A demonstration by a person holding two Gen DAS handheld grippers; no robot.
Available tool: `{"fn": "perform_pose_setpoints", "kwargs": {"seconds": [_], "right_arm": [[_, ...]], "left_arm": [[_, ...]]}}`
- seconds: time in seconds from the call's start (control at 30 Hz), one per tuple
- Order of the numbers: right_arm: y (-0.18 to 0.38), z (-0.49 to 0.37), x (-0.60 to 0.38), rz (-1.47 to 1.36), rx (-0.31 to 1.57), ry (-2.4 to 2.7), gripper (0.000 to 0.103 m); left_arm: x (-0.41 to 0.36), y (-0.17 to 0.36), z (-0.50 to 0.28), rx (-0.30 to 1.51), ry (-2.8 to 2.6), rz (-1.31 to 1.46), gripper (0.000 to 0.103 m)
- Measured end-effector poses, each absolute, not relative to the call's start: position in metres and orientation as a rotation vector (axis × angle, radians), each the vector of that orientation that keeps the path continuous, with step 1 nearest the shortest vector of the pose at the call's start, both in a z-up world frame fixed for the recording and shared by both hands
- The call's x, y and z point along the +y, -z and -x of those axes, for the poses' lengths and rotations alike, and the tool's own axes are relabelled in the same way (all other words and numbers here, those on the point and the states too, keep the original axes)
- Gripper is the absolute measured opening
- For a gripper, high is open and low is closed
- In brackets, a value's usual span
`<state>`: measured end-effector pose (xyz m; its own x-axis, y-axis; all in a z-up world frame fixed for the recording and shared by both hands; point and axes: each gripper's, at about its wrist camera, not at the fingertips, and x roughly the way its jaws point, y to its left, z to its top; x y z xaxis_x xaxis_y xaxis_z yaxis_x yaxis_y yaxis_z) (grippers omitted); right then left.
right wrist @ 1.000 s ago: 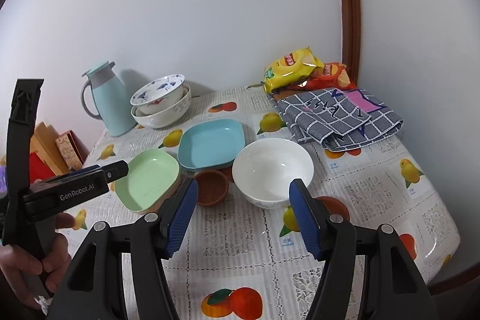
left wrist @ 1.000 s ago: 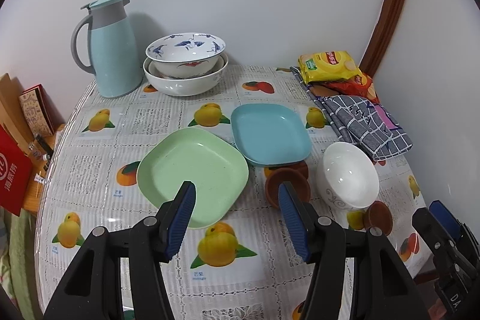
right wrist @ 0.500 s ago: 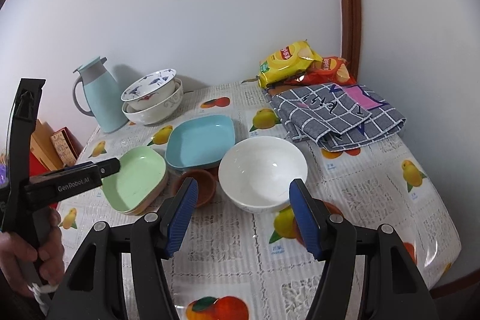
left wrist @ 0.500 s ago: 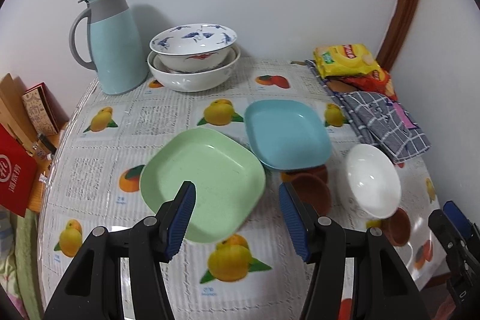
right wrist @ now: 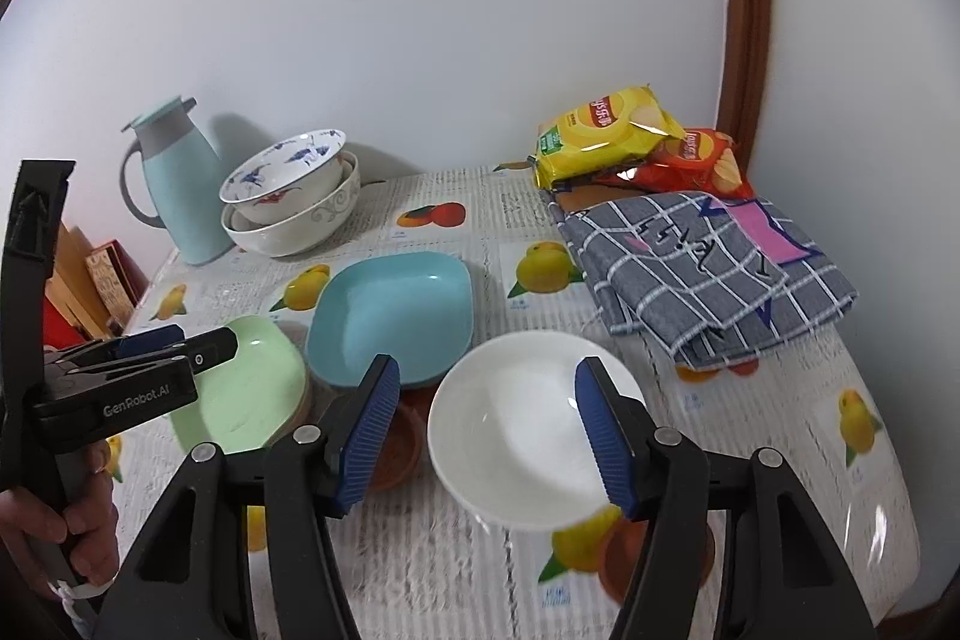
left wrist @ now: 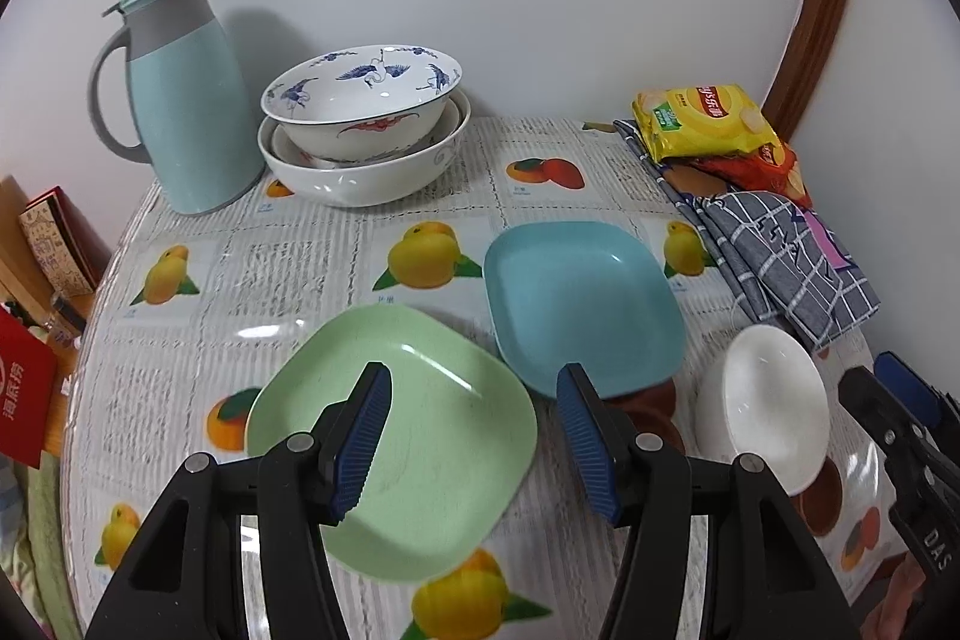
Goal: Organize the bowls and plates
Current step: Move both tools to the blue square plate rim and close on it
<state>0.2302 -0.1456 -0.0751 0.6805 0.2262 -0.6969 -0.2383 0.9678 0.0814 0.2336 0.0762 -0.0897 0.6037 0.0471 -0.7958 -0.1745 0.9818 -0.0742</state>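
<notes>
A green square plate [left wrist: 420, 436] lies near the table's front, with a blue square plate [left wrist: 582, 304] beside it on the right. My left gripper [left wrist: 474, 439] is open above the green plate's near right part. A white bowl [right wrist: 528, 424] stands to the right; my right gripper [right wrist: 489, 433] is open, its fingers straddling the bowl from above. A small brown dish [right wrist: 393, 451] sits between the plates and the white bowl. Two stacked patterned bowls [left wrist: 366, 130] stand at the back. The left gripper [right wrist: 174, 349] also shows in the right wrist view.
A light blue jug [left wrist: 180, 100] stands at the back left. Snack bags [right wrist: 606, 133] and a folded checked cloth [right wrist: 708, 268] lie at the back right. Another brown dish [right wrist: 630, 550] sits near the front edge. Boxes [left wrist: 54, 244] stand off the table's left side.
Both grippers have moved forward and down toward the table. The left one now hangs over the green plate, the right one over the white bowl. Both stayed open.
</notes>
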Motion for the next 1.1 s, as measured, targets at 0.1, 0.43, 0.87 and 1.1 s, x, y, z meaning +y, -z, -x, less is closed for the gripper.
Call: {"fn": "perform_pose_setpoints", "kwargs": {"seconds": [0.1,0.43,0.87,1.1], "right_arm": [[0.081,-0.250,-0.139,0.009,0.804,-0.274,0.054],[0.103,-0.301,-0.105,0.048,0.870,-0.309,0.053],[0.132,-0.352,-0.080,0.072,0.967,-0.296,0.053],[0.143,-0.368,-0.074,0.088,0.987,-0.273,0.053]], "left_arm": [[0.079,0.098,-0.247,0.933,-0.117,0.161,0.055],[0.081,0.121,-0.286,0.978,-0.090,0.180,0.055],[0.084,0.150,-0.325,1.043,-0.068,0.211,0.055],[0.086,0.160,-0.341,1.067,-0.076,0.226,0.055]]}}
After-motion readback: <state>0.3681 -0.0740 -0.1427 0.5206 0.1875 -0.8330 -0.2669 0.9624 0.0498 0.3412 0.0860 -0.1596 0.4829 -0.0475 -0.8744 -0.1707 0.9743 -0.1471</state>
